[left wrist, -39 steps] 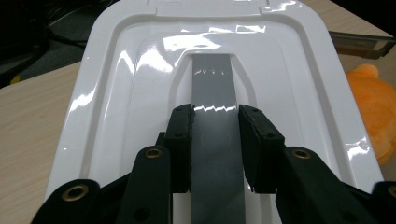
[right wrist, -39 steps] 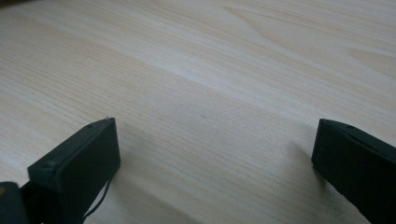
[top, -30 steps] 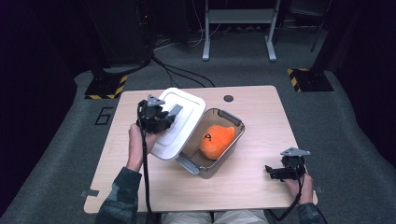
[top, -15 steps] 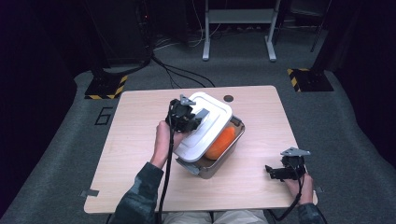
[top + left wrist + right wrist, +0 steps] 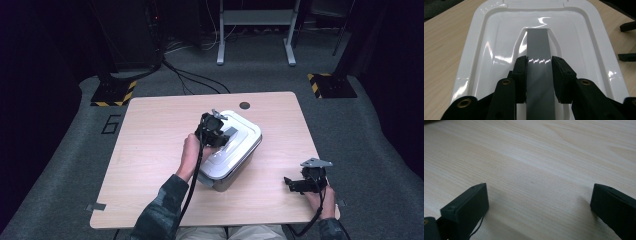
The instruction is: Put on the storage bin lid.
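White glossy plastic lid (image 5: 235,142) sits on the grey container (image 5: 235,172) at the centre of the high view. The left gripper (image 5: 539,67) clamps the lid's grey strap handle (image 5: 537,47). At lower right, the right gripper (image 5: 295,184) rests wide apart on the pale wooden table (image 5: 150,145).

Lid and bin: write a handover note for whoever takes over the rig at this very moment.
Left hand-held gripper: shut on the grey handle of the white lid.
Right hand-held gripper: open, low over bare table at the near right.
Done: lid sits over the grey bin.
Left: check that the lid is seated all round, then release the handle.
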Tool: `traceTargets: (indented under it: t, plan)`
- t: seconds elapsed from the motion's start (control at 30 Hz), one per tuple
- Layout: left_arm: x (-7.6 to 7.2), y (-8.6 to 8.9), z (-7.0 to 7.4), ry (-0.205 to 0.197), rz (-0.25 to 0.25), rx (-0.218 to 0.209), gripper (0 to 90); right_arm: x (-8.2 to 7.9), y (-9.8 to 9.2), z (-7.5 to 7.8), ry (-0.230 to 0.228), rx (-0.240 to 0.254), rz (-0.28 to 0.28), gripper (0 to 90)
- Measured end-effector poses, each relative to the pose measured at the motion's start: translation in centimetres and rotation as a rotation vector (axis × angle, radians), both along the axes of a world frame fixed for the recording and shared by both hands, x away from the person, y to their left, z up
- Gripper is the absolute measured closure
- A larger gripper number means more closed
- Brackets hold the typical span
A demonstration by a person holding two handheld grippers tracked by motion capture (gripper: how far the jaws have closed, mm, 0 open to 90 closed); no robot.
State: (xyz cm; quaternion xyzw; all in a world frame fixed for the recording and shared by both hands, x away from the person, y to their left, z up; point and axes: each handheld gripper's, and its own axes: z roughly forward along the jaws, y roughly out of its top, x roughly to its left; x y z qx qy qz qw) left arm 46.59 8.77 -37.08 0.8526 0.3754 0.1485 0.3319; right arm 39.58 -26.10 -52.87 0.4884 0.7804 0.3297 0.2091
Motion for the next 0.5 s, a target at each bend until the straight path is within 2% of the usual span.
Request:
traceTargets:
  t: [0.23, 0.5]
  plan:
    - [-0.19, -0.46, -0.40, 0.010, -0.001, -0.008, 66.0, -0.01, 0.00, 0.01, 0.001, -0.001, -0.001, 0.9]
    - [-0.87, -0.66, -0.66, -0.008, 0.006, -0.006, 65.9, -0.01, -0.01, 0.01, 0.000, 0.001, -0.001, 1.0]
